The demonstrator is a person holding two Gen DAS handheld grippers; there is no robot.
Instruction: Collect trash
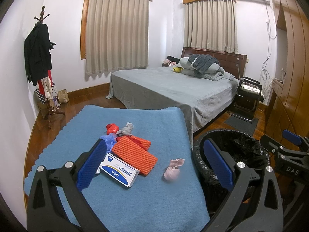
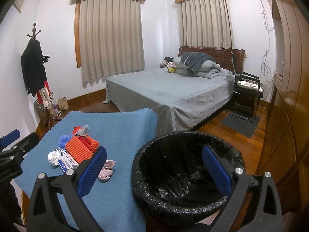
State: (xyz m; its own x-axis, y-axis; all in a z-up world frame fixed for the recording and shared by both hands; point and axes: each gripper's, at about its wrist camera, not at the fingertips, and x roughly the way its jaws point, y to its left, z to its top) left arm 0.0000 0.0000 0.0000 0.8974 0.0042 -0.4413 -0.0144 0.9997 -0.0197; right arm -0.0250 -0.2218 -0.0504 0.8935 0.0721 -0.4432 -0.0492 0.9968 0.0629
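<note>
Two tools hang with their blue pads wide apart and nothing between them: the left tool (image 1: 154,162) over the bench (image 1: 135,199), the right tool (image 2: 154,166) over the black-lined bin (image 2: 185,166) just right of the bench. Trash lies on the blue cloth: a white box (image 1: 120,169) touching an orange mat (image 1: 135,152), a pink wad (image 1: 173,169) near the bin, a red scrap (image 1: 112,128), a grey rag (image 1: 126,129) farther back
</note>
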